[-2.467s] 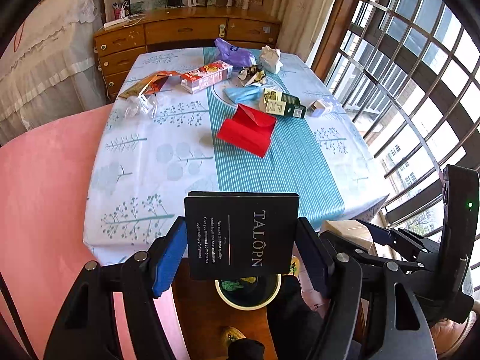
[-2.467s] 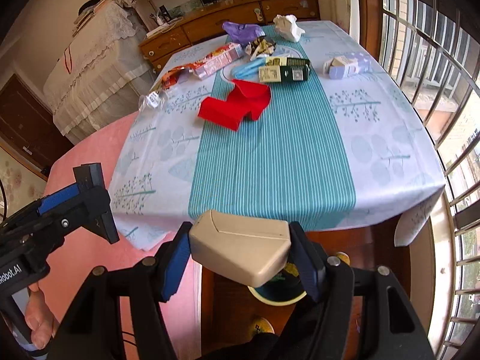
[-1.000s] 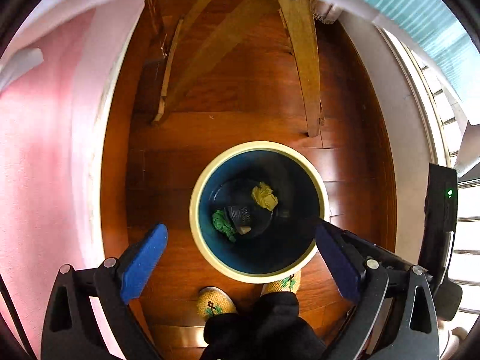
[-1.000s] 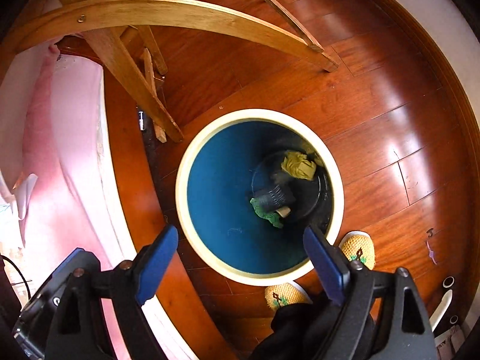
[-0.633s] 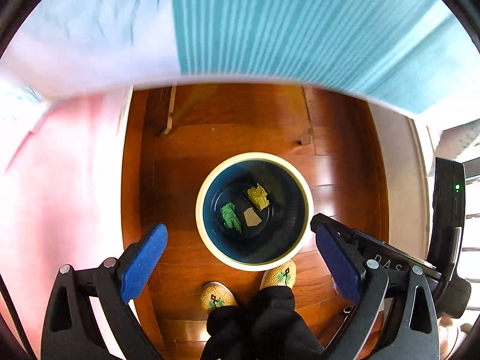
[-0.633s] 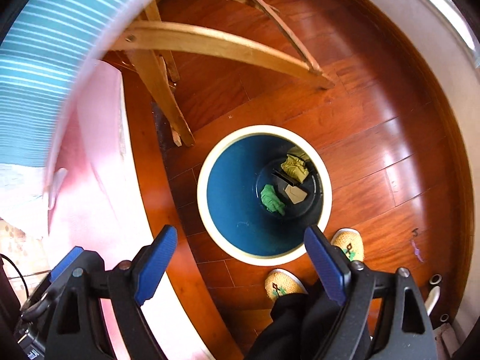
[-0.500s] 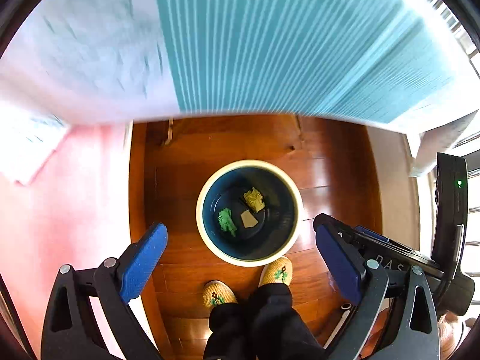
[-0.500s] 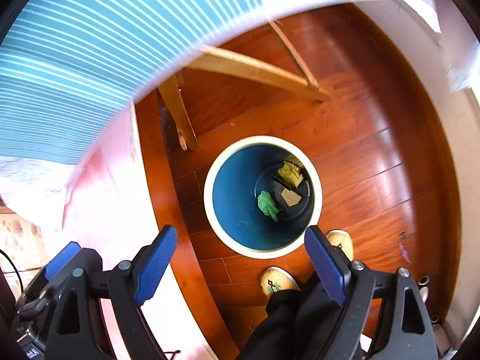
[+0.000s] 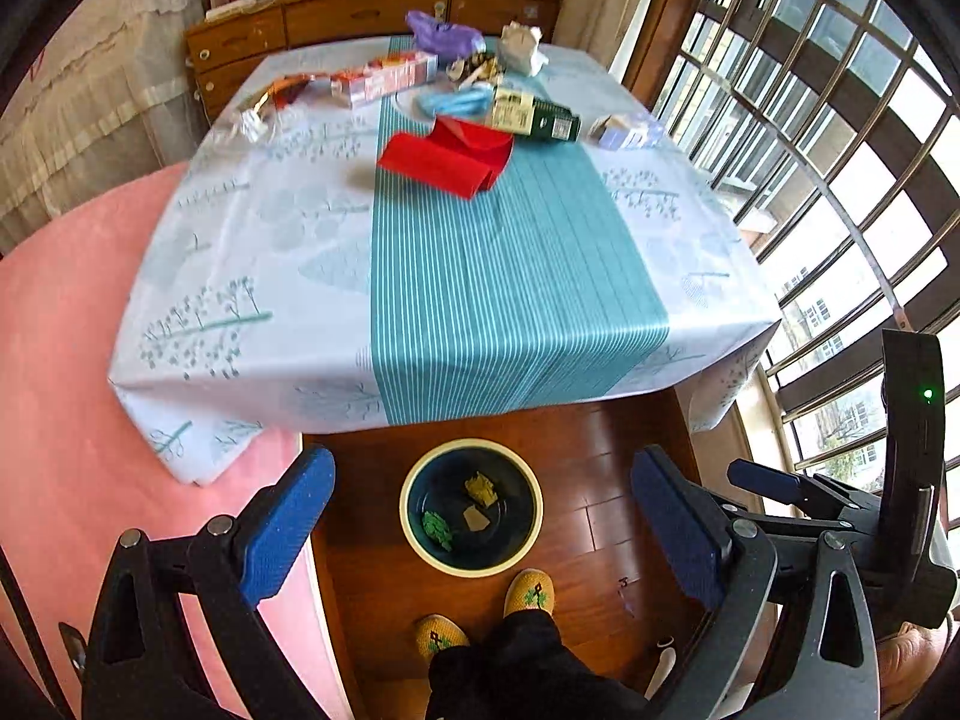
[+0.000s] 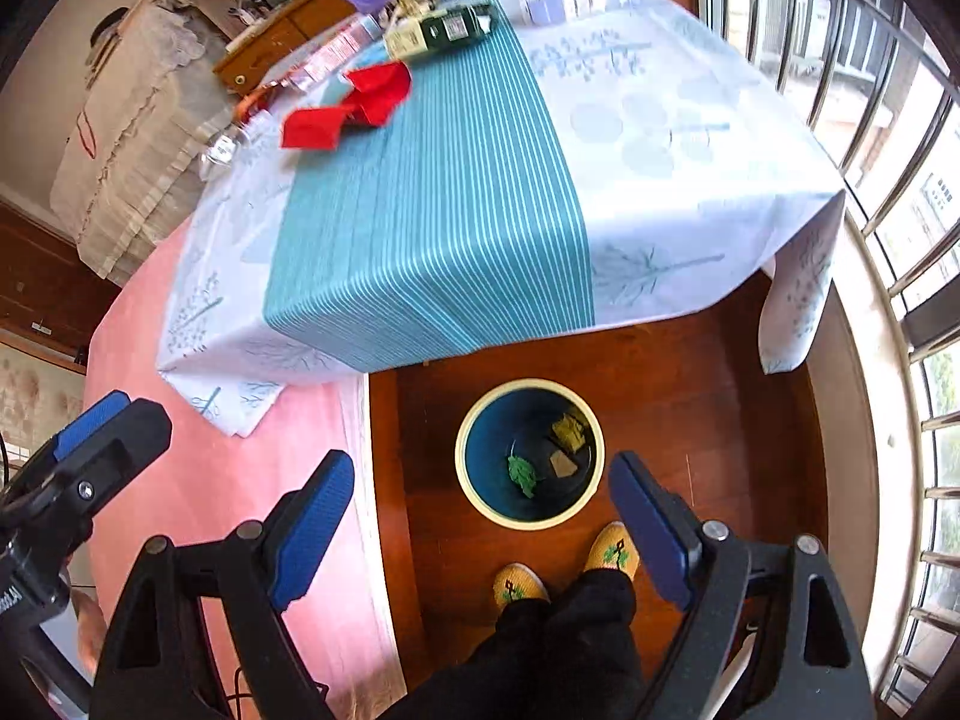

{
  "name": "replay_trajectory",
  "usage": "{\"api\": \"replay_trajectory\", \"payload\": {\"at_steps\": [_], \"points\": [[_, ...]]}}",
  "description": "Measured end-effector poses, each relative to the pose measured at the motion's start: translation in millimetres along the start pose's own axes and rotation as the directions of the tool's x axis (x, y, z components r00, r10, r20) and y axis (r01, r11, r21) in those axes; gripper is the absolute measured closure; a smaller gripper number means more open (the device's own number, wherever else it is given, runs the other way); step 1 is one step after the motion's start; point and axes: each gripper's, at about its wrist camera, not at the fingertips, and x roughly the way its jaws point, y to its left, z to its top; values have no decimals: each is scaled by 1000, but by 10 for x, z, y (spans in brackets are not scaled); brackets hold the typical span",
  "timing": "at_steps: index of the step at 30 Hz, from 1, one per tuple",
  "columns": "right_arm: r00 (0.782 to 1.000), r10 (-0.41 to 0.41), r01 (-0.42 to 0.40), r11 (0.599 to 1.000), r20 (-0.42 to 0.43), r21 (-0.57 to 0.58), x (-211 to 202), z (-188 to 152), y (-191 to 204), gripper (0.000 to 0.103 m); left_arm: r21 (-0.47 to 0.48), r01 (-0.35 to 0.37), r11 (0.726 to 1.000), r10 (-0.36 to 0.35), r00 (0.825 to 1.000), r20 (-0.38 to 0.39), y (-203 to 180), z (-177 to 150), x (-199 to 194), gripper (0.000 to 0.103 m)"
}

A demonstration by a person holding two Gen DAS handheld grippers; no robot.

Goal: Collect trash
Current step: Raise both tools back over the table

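My left gripper (image 9: pixel 480 525) is open and empty, held above the floor in front of the table. My right gripper (image 10: pixel 480 522) is open and empty beside it. A round blue bin (image 9: pixel 471 507) with a cream rim stands on the wood floor below both; it also shows in the right wrist view (image 10: pixel 528 453) with scraps inside. On the table lie a red folded paper (image 9: pixel 447 156), a dark green carton (image 9: pixel 534 117), a pink-red box (image 9: pixel 384 79), a purple bag (image 9: pixel 441 33) and a white crumpled wrapper (image 9: pixel 521 48).
The table wears a white and teal striped cloth (image 9: pixel 492 276). A pink cover (image 9: pixel 54 360) lies left. Window bars (image 9: pixel 840 138) run along the right. A wooden dresser (image 9: pixel 360 15) stands behind the table. My slippered feet (image 9: pixel 528 594) are by the bin.
Both grippers held boxes, opened over the bin and dropped them in. They have since tilted up from the bin, so the table top is back in view.
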Motion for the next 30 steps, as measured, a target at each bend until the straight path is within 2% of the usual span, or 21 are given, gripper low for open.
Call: {"api": "replay_trajectory", "payload": {"at_steps": [5,11,17,21,24,30], "points": [[995,-5,14,997,104,-81,-505,188,159,16,82,-11,997,4,996,84,-119,329,-554,5],[975,-6,51,980,223,-195,-1058,441,377,16,208,-57,976,15,981,195,-228,633,-1133,5],[956,37,50,957,292,-286,-1374,711,544,16,198,-65,978,11,965,263,-242,954,-1502,5],[946,69,48,936,316,-348,-1491,874,632,16,177,-94,980,36,951,306,-254,1105,-1699,5],[942,93,46,916,321,-398,-1533,1008,694,16,164,-113,980,57,948,314,-233,1191,-1771,5],[938,124,50,875,323,-482,-1524,1243,786,16,172,-226,959,156,925,347,-209,1275,-1820,5]]}}
